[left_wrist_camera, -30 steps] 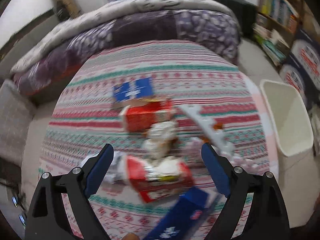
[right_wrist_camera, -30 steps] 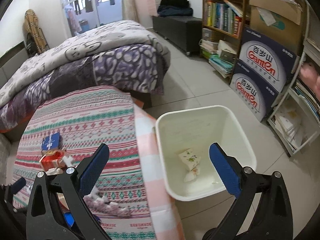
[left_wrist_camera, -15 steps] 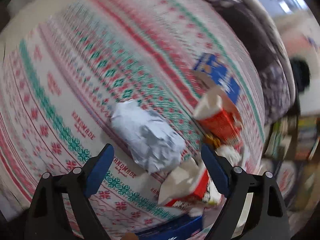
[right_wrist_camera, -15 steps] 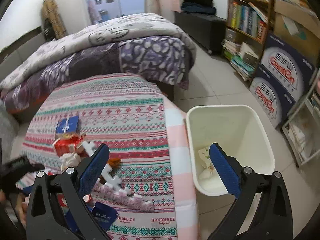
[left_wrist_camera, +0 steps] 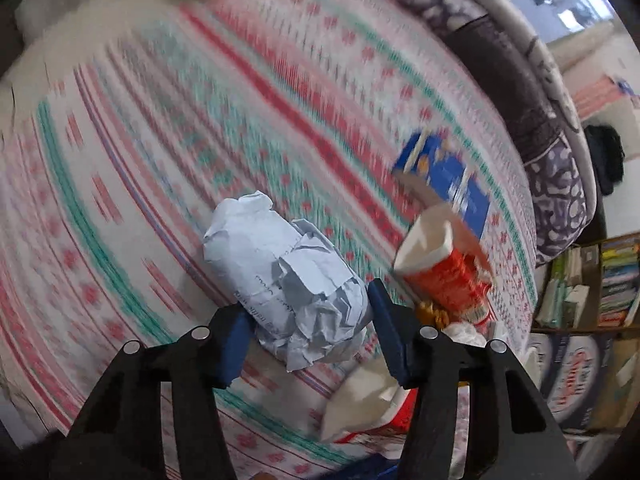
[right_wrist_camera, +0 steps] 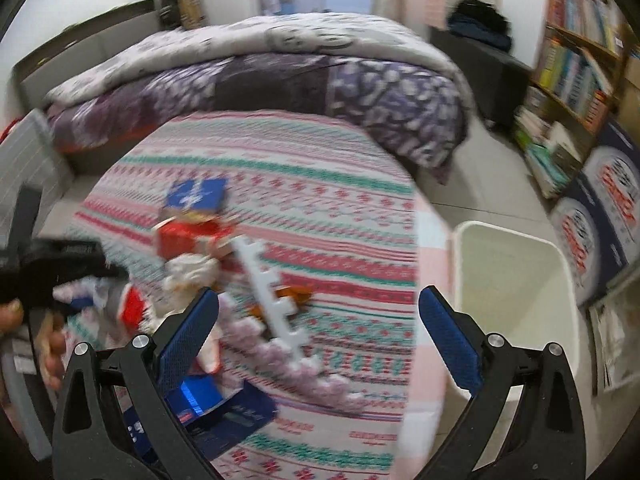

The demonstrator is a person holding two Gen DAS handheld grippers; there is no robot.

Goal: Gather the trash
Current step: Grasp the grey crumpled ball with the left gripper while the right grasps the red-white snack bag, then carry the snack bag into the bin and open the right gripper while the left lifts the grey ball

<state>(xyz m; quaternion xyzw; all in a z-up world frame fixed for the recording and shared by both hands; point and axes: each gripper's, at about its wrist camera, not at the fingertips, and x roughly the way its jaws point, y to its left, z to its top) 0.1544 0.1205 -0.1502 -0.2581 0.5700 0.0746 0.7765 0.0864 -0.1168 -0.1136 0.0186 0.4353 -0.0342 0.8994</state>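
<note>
Left wrist view: the left gripper (left_wrist_camera: 308, 320) is closing its jaws around a crumpled white paper ball (left_wrist_camera: 288, 276) lying low in the centre of the frame on the patterned cloth (left_wrist_camera: 200, 120). In the right wrist view, the right gripper (right_wrist_camera: 320, 328) stands spread wide and empty, with the white bin (right_wrist_camera: 516, 292) at right.
</note>
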